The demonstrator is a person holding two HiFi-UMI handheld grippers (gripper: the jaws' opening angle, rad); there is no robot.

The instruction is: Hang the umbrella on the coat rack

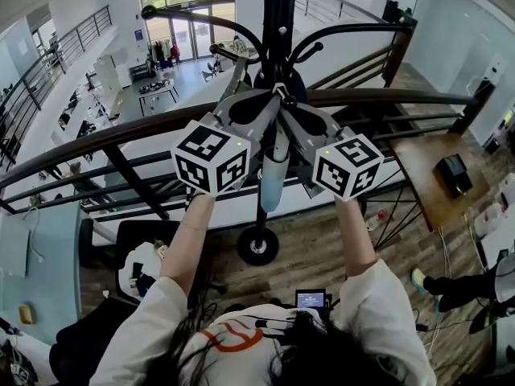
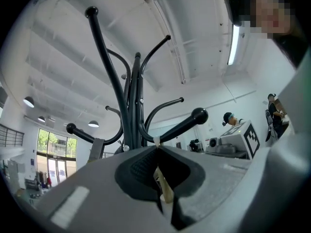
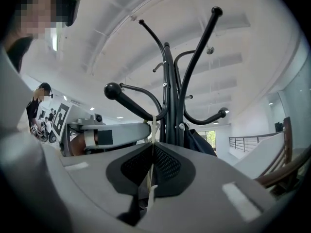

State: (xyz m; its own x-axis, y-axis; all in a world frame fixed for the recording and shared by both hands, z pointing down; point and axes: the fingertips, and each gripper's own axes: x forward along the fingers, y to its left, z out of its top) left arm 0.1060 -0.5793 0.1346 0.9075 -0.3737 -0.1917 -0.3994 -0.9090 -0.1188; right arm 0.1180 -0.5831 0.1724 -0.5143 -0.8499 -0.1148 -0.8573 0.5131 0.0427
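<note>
**get the loop past the knob before either claw lets go**

both claws are up at the coat rack [image 1: 279, 22], tips nearly touching each other. the left claw [image 2: 157, 147] is pinched tight on the umbrella's thin cream strap [image 2: 164, 191], w/ no gap btwn the jaws. the right claw [image 3: 153, 144] is closed on the same strap from the other side. the umbrella [image 1: 273, 177] itself (folded, pale grey) hangs straight down below and btwn the two claws, just in front of the rack's pole and above its round base.

in both gripper views the strap runs up to the arm of the knobbed hook [image 2: 187, 123] and touches it. whether the loop is already round the arm or only pressed against it, can't tell.

my read: this is the hooking step, nearly there. to do it well:
- spread the claws a little so the loop opens; a flat strap won't clear the knob.
- take the loop over the ball end, then slide it down the arm toward the pole, so it sits in the crook.
- lower both claws together till the strap goes taut on the hook and takes the weight.
- release one claw at a time, right first or left, no matter.

risk: letting go early, as the umbrella would drop to the floor by the railing [image 1: 386, 96].
</note>
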